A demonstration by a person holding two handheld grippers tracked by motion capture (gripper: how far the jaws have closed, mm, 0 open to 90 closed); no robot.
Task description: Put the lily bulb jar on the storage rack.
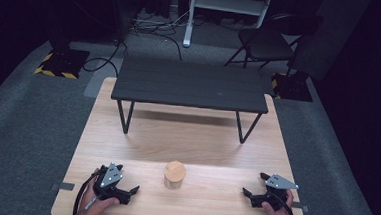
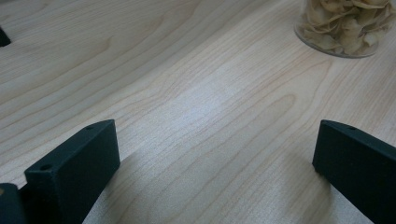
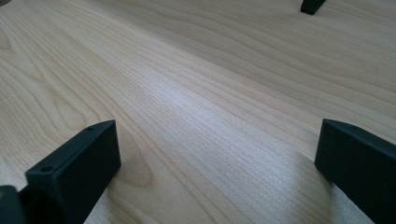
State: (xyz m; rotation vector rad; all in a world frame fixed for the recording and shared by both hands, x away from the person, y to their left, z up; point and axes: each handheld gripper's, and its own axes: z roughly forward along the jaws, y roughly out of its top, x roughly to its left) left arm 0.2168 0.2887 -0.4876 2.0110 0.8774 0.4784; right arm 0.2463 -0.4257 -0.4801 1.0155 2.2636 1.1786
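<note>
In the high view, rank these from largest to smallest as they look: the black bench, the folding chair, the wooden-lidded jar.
1. Black bench, widest by far.
2. Folding chair, smaller, though it stands farther from the camera, so its real size is unsure.
3. Wooden-lidded jar, smallest, despite being nearest.

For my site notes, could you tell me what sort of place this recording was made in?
Probably an indoor recording studio or lab, not a home: dark surroundings, grey carpet, loose cables on the floor, and hazard-striped stand bases. A light wood table carries a small black bench and a lidded jar.
</note>
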